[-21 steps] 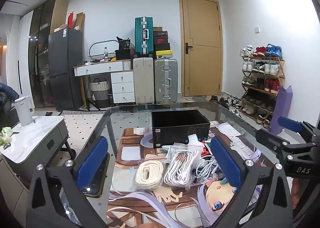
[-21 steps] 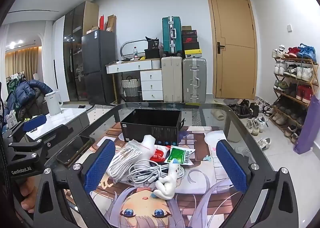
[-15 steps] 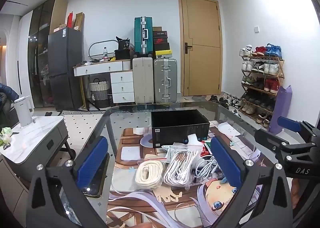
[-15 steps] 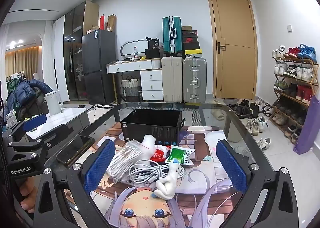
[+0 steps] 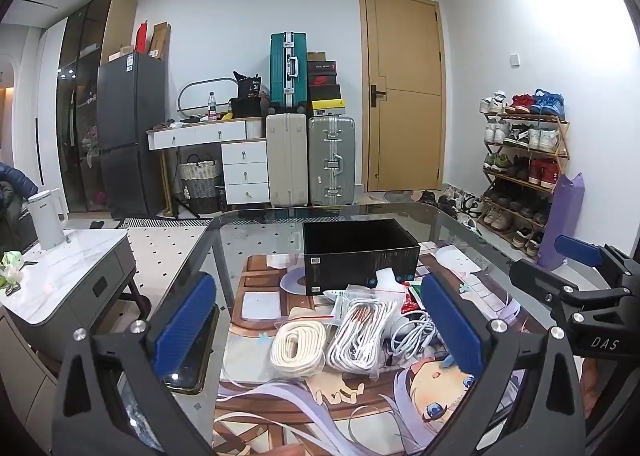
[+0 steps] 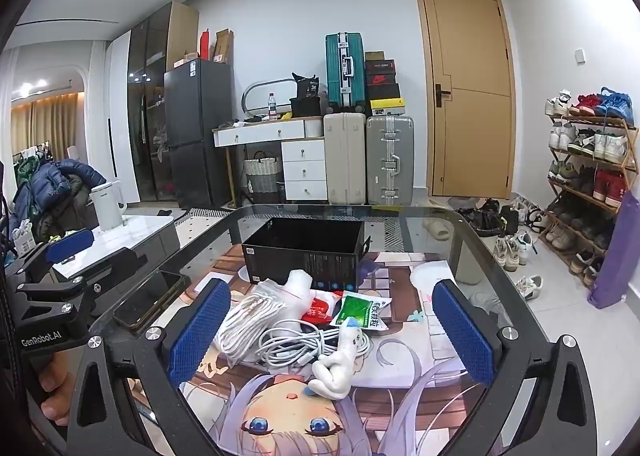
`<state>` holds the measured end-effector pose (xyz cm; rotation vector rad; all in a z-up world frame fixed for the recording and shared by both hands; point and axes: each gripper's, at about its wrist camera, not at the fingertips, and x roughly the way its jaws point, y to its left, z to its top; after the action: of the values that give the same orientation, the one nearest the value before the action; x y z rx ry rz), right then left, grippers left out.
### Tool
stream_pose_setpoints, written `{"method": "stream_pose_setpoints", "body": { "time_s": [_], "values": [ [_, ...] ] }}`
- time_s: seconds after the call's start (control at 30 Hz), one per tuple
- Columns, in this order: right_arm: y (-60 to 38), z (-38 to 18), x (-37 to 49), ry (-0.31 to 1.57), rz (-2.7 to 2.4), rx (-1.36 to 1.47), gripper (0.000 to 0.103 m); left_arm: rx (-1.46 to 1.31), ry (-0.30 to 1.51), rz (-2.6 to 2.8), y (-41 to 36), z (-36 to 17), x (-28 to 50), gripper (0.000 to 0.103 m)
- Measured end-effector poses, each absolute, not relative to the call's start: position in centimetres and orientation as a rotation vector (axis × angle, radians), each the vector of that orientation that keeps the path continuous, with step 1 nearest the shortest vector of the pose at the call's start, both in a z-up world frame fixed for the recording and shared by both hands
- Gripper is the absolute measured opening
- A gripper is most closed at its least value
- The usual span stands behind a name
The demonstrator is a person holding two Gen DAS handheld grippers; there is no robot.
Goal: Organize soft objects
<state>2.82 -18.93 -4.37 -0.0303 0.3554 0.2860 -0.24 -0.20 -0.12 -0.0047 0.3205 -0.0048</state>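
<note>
An open black box stands on a glass table. In front of it lies a pile: a cream coiled rope, a bagged white cable coil, a loose white cable, a small white plush toy, a red packet and a green packet. My left gripper is open and empty, above the near side of the pile. My right gripper is open and empty, also short of the pile.
An anime-print mat covers the table. A phone lies at the table's left edge. A grey side table with a white kettle stands left. Suitcases, a desk and a shoe rack line the far walls.
</note>
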Motion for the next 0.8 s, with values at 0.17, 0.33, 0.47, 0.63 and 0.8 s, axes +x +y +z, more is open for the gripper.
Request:
{"method": "stream_pose_setpoints", "body": {
  "time_s": [0.17,0.33,0.47,0.63,0.8],
  "values": [
    [-19.0,-4.4,2.8,0.357,0.287,-0.030,0.103,-0.012,0.324,-0.006,-0.2,-0.5,0.2,0.103],
    [-19.0,-4.3,2.8,0.358,0.287,-0.030,0.103,-0.024,0.345,-0.022,0.4,-0.5,0.5,0.103],
    [-18.6,-4.8,2.7,0.359,0.293,-0.037,0.103,-0.034,0.353,-0.026,0.7,-0.5,0.6,0.103],
    [-18.4,-5.1,3.1,0.359,0.293,-0.041,0.103,-0.028,0.341,-0.020,0.6,-0.3,0.3,0.103],
    [-18.5,-5.0,3.0,0.363,0.294,-0.038,0.103,-0.023,0.346,-0.024,0.5,-0.3,0.4,0.103]
  ]
}}
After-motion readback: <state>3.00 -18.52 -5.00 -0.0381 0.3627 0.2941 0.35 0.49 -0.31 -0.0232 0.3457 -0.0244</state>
